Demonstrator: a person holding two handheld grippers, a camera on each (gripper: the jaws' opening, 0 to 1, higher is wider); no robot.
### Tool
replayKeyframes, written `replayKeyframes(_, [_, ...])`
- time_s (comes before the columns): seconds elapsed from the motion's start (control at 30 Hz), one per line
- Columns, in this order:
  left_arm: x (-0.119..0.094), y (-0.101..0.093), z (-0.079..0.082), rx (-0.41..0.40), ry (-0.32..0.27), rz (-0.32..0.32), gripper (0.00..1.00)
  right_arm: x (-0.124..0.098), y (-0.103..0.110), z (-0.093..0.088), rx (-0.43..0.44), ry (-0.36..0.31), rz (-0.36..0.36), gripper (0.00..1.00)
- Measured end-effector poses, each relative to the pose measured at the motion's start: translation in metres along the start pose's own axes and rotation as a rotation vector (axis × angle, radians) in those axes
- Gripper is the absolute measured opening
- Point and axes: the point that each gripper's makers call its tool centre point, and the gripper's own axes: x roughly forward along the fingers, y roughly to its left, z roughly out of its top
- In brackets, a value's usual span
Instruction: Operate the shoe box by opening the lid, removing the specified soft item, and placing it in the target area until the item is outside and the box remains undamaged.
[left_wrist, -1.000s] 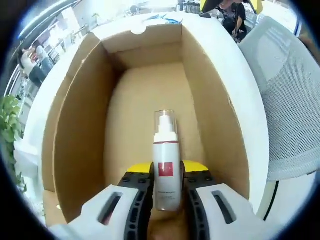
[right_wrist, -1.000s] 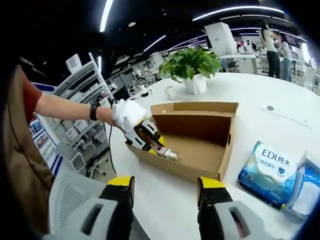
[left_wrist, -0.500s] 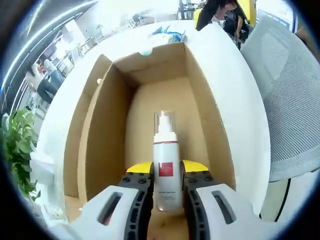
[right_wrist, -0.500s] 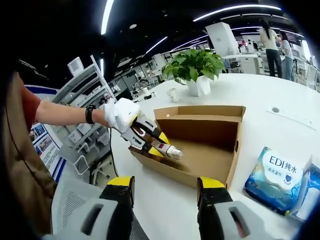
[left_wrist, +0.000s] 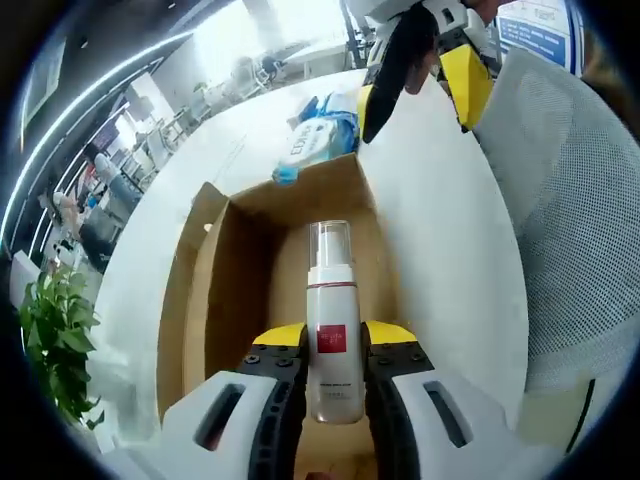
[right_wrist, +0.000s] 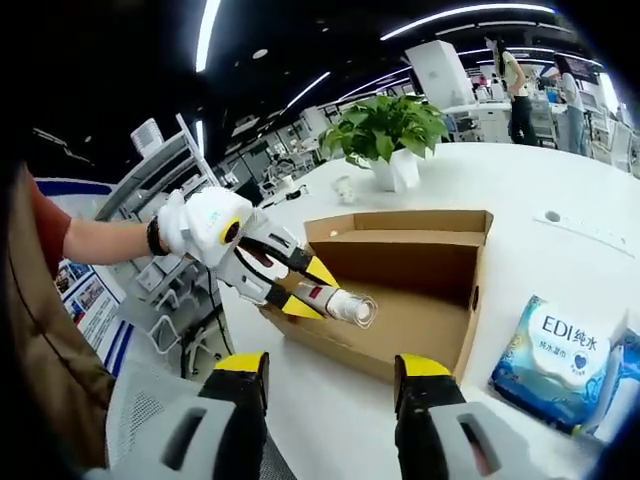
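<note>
My left gripper (left_wrist: 335, 336) is shut on a white spray bottle (left_wrist: 330, 280) with a red label and a clear cap, held above the open cardboard shoe box (left_wrist: 236, 290). In the right gripper view that same gripper (right_wrist: 292, 286) is carried by a white-gloved hand (right_wrist: 205, 226) and holds the bottle (right_wrist: 338, 302) tilted over the box's (right_wrist: 430, 262) near left edge. My right gripper (right_wrist: 332, 376) stands open over the white table with nothing between its yellow-tipped fingers (right_wrist: 240, 366). It also shows as the right gripper (left_wrist: 430, 60) beyond the box in the left gripper view.
A blue pack of wet wipes (right_wrist: 558, 348) lies on the white table (right_wrist: 520, 190) right of the box, also the wipes pack (left_wrist: 318, 138) past the box's far end. A potted plant (right_wrist: 385, 125) stands behind. A grey mesh chair (left_wrist: 580, 250) sits by the table edge.
The left gripper has lifted the bottle up and out of the box, so the box looks smaller and farther below. The right gripper has stayed open and nearly still.
</note>
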Motion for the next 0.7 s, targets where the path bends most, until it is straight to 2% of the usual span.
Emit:
replayKeyframes(0.1, [0.003, 0.001, 0.005, 0.015, -0.016, 0.001, 0.20, -0.001, -0.005, 0.003, 0.012, 0.002, -0.007, 0.48])
replayKeyframes(0.3, [-0.003, -0.003, 0.029, 0.032, -0.064, 0.015, 0.20, -0.006, -0.011, 0.009, 0.051, -0.008, -0.008, 0.48])
replayKeyframes(0.7, [-0.009, -0.011, 0.068, 0.093, -0.126, 0.029, 0.20, -0.007, -0.010, 0.016, 0.134, -0.033, 0.033, 0.48])
